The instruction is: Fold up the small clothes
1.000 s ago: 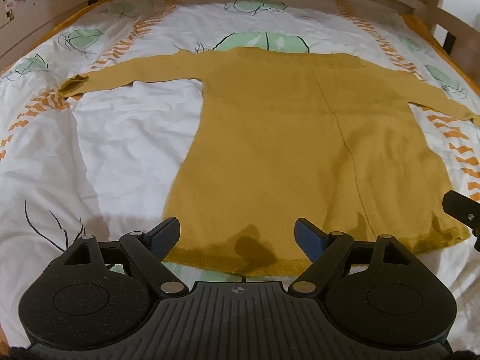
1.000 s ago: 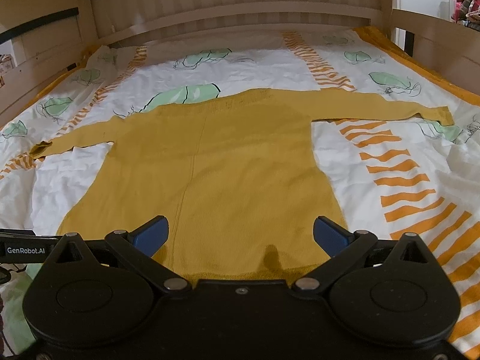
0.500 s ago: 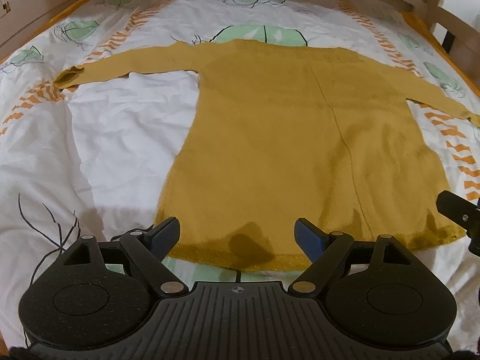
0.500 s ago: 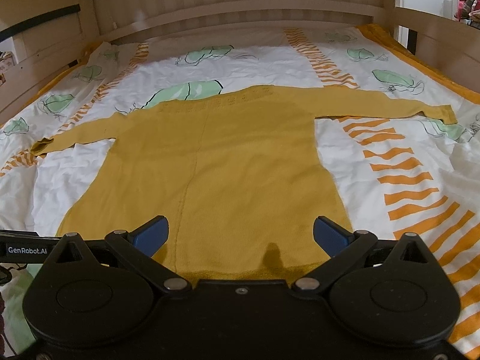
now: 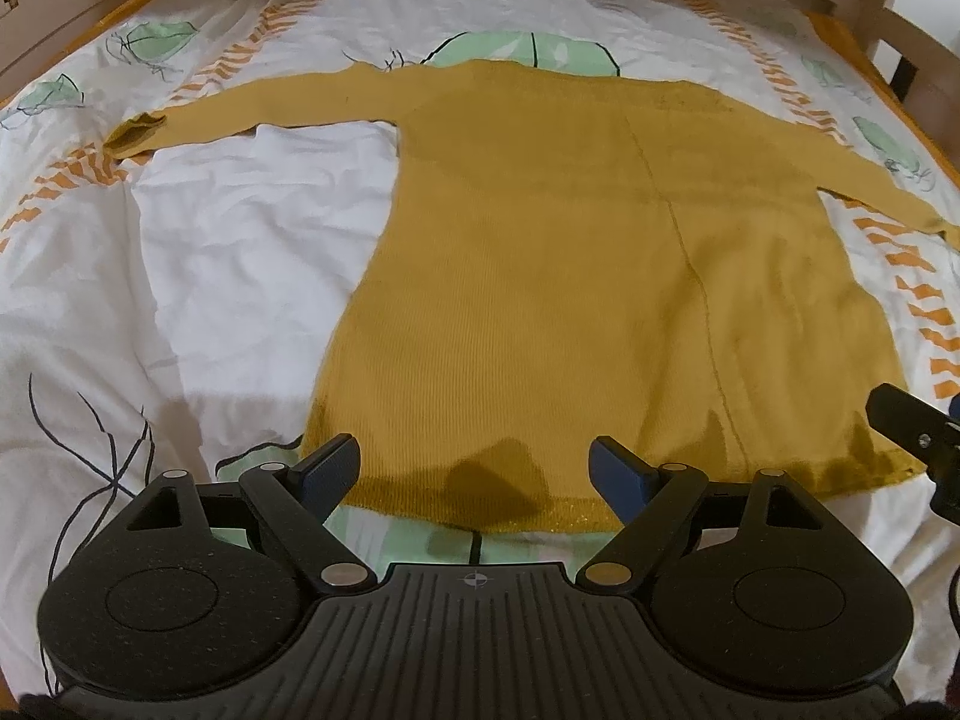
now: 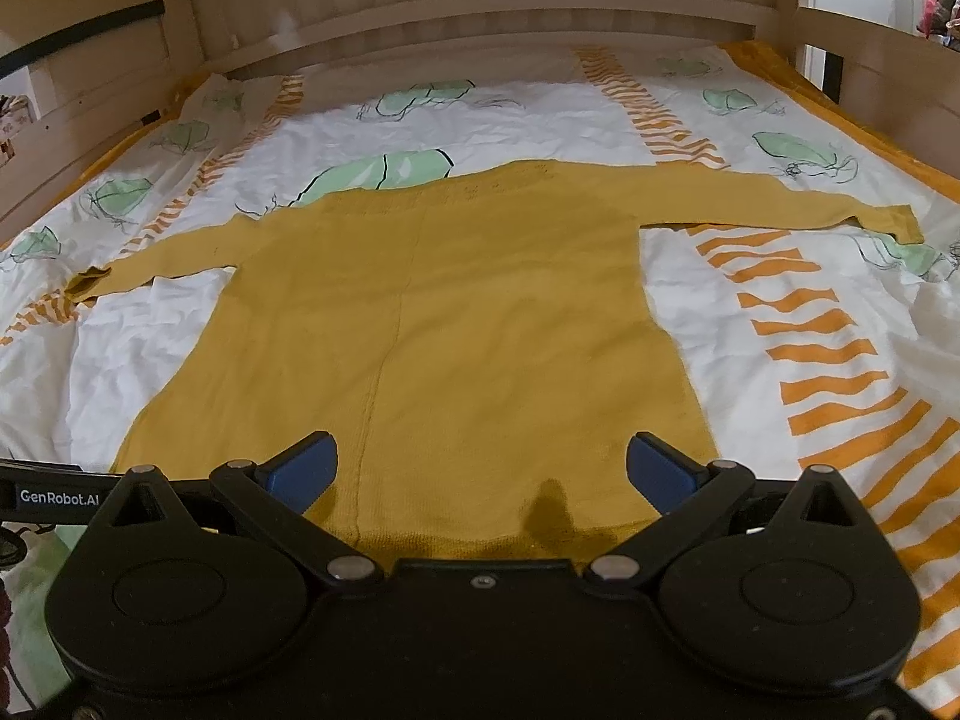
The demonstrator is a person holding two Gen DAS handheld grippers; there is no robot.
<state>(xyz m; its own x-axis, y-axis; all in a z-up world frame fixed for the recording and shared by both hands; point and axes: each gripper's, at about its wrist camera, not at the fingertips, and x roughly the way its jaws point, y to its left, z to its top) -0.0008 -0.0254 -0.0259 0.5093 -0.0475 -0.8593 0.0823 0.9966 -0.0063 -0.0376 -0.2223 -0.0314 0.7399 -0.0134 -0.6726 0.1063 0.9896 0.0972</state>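
A mustard-yellow long-sleeved knit top (image 5: pixel 570 276) lies flat on the bed, hem toward me, both sleeves spread out sideways. It also shows in the right wrist view (image 6: pixel 456 324). My left gripper (image 5: pixel 477 471) is open and empty, hovering over the left half of the hem. My right gripper (image 6: pixel 480 471) is open and empty over the right half of the hem. The right gripper's edge shows at the right of the left wrist view (image 5: pixel 912 426).
The bed has a white duvet (image 5: pixel 240 252) with orange stripes and green leaf prints. A wooden headboard (image 6: pixel 480 18) and side rails (image 6: pixel 888 78) enclose it. The left sleeve cuff (image 5: pixel 135 132) is slightly curled.
Both grippers have drawn back slightly from the top and stay open. The top has not moved.
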